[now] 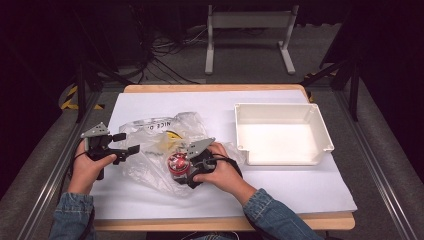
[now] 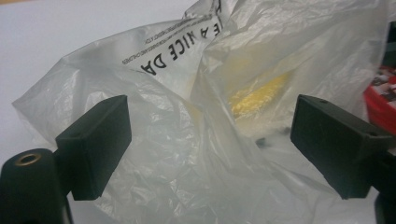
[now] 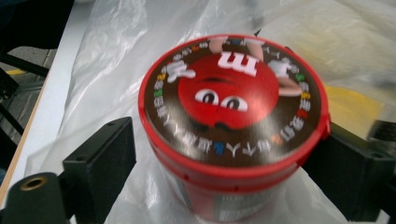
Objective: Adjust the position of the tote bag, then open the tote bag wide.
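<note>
High camera is looking forward and down over the whole bench (image 1: 300, 195). Each claw camera is riding close, peering along its own jaws. All three are sharing the plastic bag (image 1: 150, 165) (image 2: 187, 154) (image 3: 112, 60).

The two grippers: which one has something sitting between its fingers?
The right gripper: the red candy tub sits between its fingers. The left gripper, fingers spread wide, just faces the crumpled plastic bag.
</note>
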`<state>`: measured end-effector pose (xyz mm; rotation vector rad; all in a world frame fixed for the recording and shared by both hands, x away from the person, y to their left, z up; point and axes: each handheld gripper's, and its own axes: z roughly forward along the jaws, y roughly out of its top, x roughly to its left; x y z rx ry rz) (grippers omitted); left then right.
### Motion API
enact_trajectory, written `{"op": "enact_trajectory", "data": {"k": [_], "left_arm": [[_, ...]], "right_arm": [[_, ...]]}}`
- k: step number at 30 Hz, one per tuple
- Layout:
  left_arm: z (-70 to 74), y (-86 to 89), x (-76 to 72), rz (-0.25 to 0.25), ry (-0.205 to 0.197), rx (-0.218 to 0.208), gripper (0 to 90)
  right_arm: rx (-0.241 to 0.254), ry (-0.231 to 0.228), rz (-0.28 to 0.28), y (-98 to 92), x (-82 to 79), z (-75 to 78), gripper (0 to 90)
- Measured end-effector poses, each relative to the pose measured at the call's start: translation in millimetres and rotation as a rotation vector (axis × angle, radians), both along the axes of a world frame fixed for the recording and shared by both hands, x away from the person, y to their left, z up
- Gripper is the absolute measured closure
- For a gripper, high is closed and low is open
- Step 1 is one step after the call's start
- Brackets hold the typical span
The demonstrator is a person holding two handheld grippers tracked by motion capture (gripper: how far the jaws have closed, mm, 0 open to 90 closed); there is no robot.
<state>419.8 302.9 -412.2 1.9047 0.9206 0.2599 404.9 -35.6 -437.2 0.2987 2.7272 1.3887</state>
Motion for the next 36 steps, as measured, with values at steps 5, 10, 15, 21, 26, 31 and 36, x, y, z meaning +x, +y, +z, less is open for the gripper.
{"op": "enact_trajectory", "data": {"k": [5, 10, 15, 21, 26, 31, 36], "left_arm": [[11.4, -0.7, -5.6, -0.037, -0.026, -0.013, 8.5], [17.8, 0.2, -10.3, -0.074, -0.034, -0.048, 5.7], [22.6, 1.2, -13.4, -0.104, -0.046, -0.051, 3.6], [32.4, 1.9, -19.0, -0.109, -0.065, -0.056, 2.8], [39.1, 4.0, -24.6, -0.1, -0.044, -0.056, 2.2], [37.4, 8.6, -25.1, -0.081, -0.005, -0.072, 1.9], [40.0, 10.4, -26.8, -0.063, -0.031, -0.056, 1.7]], "right_arm": [[0.011, -0.011, -0.018, 2.2, 0.0, 2.3, 18.9], [0.017, -0.021, -0.033, 1.9, 0.5, 2.7, 22.6], [0.032, -0.021, -0.032, 1.1, 1.1, 6.7, 22.7], [0.05, -0.025, -0.031, -2.5, -0.3, 19.6, 22.8], [0.06, -0.032, -0.029, -5.4, -1.1, 31.3, 22.8], [0.073, -0.036, -0.032, -8.2, -1.8, 43.6, 22.8], [0.077, -0.041, -0.032, -10.5, -3.3, 54.7, 22.8]]}}
